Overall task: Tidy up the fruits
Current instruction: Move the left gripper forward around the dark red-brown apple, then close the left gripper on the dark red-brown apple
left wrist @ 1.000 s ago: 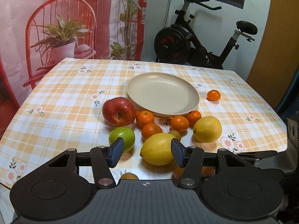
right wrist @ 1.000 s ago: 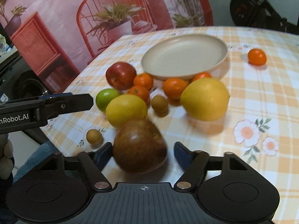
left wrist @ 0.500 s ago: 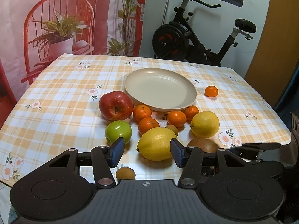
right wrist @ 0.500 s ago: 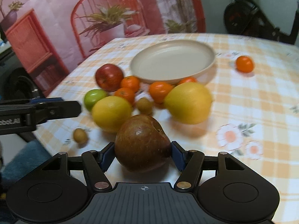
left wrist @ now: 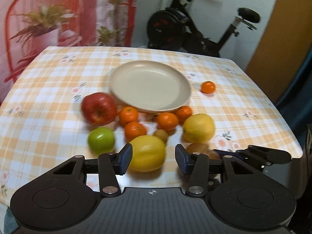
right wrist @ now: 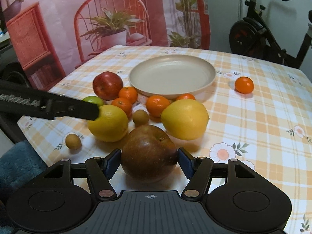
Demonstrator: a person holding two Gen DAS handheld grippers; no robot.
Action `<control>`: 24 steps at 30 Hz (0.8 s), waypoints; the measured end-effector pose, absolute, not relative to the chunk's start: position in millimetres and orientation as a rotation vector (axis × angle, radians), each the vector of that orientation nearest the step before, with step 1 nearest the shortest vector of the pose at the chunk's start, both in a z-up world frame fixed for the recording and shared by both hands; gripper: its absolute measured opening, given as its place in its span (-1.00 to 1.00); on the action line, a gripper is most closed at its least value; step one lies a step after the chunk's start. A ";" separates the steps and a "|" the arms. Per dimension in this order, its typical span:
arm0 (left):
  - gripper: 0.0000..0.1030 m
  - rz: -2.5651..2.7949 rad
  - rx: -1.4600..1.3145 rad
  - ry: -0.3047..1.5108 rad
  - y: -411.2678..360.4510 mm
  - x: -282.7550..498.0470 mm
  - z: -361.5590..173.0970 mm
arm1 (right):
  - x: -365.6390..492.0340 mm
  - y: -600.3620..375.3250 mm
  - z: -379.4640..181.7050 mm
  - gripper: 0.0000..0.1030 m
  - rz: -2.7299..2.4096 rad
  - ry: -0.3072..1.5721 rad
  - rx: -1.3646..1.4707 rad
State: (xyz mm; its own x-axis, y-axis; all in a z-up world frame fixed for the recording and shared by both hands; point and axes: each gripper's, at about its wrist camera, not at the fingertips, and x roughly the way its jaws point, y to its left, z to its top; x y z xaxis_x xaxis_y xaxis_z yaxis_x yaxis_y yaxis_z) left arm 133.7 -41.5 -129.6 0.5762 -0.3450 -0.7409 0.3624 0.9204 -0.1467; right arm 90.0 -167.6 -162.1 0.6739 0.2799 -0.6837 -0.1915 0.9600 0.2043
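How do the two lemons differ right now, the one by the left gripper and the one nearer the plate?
The near lemon sits between the left gripper's fingers, which have just been closing; a gap shows beside the right one. The far lemon lies free, with no gripper around it. The far lemon touches a mandarin; the near lemon lies by the green apple. Both are yellow and rest on the tablecloth.

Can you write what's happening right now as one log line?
right claw: shut on brown apple | left claw: closing around lemon, not gripping | plate: empty
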 end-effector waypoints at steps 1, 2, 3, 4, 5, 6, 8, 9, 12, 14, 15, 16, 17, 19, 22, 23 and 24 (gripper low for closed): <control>-0.01 -0.429 0.025 0.864 -46.0 134.3 -129.2 | 89.5 -167.4 -161.5 0.17 0.269 0.786 0.118; -0.01 -0.442 0.028 0.868 -49.8 134.9 -128.9 | 88.9 -166.7 -160.9 0.17 0.272 0.784 0.117; -0.01 -0.457 0.031 0.873 -54.0 135.6 -128.7 | 88.0 -166.5 -160.1 0.17 0.275 0.782 0.116; -0.01 -0.469 0.033 0.875 -56.7 135.6 -129.0 | 87.0 -166.1 -159.2 0.17 0.280 0.780 0.117; -0.01 -0.482 0.036 0.879 -59.7 135.3 -129.3 | 85.6 -165.9 -158.3 0.18 0.286 0.776 0.117; -0.01 -0.493 0.039 0.882 -62.4 135.3 -130.2 | 83.9 -165.6 -157.3 0.18 0.293 0.772 0.117; -0.02 -0.510 0.046 0.892 -67.0 134.8 -133.0 | 82.3 -164.9 -155.9 0.17 0.308 0.768 0.119; -0.02 -0.514 0.048 0.900 -68.2 135.1 -135.2 | 81.7 -164.0 -155.8 0.16 0.319 0.770 0.120; -0.15 -0.522 0.041 0.932 -67.7 135.5 -142.4 | 81.2 -159.7 -157.4 0.15 0.352 0.790 0.122; -0.16 -0.525 0.036 0.949 -65.6 135.8 -144.8 | 80.6 -157.8 -157.7 0.15 0.359 0.792 0.119; -0.16 -0.524 0.031 0.954 -64.3 135.7 -145.6 | 80.4 -157.9 -157.5 0.15 0.359 0.791 0.120; -0.16 -0.527 0.022 0.956 -62.8 135.8 -146.3 | 80.4 -158.3 -157.4 0.15 0.358 0.790 0.123; -0.16 -0.529 0.013 0.958 -61.9 136.2 -146.6 | 80.4 -159.1 -157.6 0.15 0.359 0.790 0.127; -0.16 -0.533 0.007 0.958 -61.2 135.9 -146.7 | 80.2 -159.5 -158.2 0.15 0.361 0.792 0.131; -0.16 -0.542 -0.004 0.963 -59.5 134.2 -148.0 | 80.1 -160.0 -159.7 0.15 0.368 0.798 0.133; -0.17 -0.548 -0.016 0.966 -58.1 133.4 -148.4 | 80.0 -160.1 -160.1 0.15 0.369 0.800 0.136; -0.17 -0.554 -0.027 0.967 -56.6 132.7 -148.9 | 80.0 -160.4 -160.6 0.15 0.371 0.802 0.139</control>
